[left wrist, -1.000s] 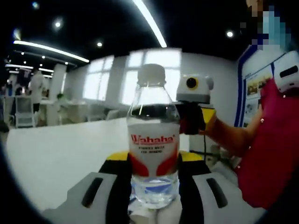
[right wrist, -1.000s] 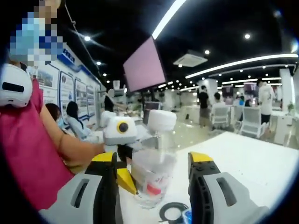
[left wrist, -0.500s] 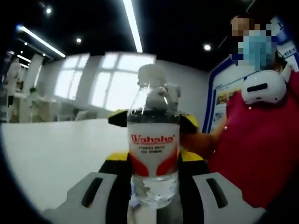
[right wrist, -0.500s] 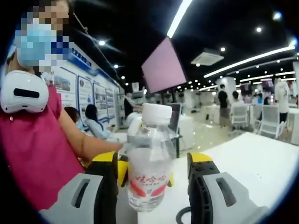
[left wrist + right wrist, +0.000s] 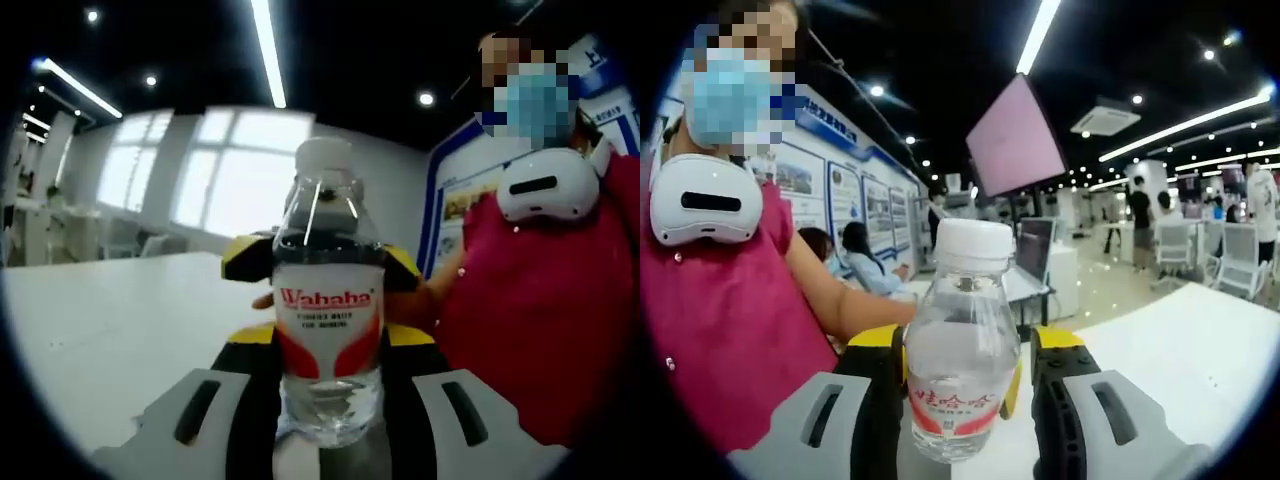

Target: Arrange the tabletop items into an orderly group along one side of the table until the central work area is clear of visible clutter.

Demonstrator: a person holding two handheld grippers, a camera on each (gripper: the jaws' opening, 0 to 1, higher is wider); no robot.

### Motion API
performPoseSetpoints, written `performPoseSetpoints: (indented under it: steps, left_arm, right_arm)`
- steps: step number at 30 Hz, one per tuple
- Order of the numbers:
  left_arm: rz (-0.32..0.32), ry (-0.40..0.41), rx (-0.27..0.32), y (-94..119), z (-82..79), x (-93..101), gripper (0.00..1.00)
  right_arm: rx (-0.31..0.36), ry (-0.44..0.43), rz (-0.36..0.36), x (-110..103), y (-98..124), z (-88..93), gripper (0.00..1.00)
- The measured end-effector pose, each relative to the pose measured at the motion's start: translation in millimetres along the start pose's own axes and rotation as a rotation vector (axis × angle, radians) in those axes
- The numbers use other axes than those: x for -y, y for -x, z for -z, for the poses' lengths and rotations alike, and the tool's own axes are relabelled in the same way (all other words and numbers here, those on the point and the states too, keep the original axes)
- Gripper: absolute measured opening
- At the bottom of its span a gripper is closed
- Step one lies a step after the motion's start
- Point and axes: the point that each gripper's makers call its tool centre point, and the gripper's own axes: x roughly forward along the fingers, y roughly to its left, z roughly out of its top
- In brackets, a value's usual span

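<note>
Left gripper (image 5: 330,375): jaws closed against the sides of a clear water bottle (image 5: 328,330), white cap, red-and-white label, held upright above the white surface (image 5: 110,330). Right gripper (image 5: 962,390): jaws flank the same bottle, close to its sides; contact can't be made out. Person in a pink top (image 5: 725,330) just behind.

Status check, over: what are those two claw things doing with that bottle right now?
Left gripper shut on water bottle. Right gripper jaws close around it too. Grip unclear. Nothing blocking.
</note>
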Motion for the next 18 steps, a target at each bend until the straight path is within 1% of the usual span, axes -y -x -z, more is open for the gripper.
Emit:
performPoseSetpoints:
  steps: [4, 6, 15, 18]
  left_arm:
    - [0.006, 0.002, -0.004, -0.2, 0.2, 1.5, 0.35]
    - [0.010, 0.002, -0.008, -0.4, 0.9, 2.6, 0.35]
    - [-0.007, -0.004, -0.017, -1.1, 2.0, -0.8, 0.37]
    - [-0.030, -0.021, -0.010, -0.9, 0.6, -5.1, 0.37]
  right_arm:
    - [-0.001, -0.008, -0.025, -4.9, -0.9, 0.3, 0.43]
    - [-0.005, -0.013, -0.026, -5.5, -1.0, 1.1, 0.43]
    - [-0.018, -0.027, 0.004, -2.4, 1.5, 3.4, 0.40]
    - [-0.014, -0.018, 0.023, 0.8, 3.4, 2.1, 0.39]
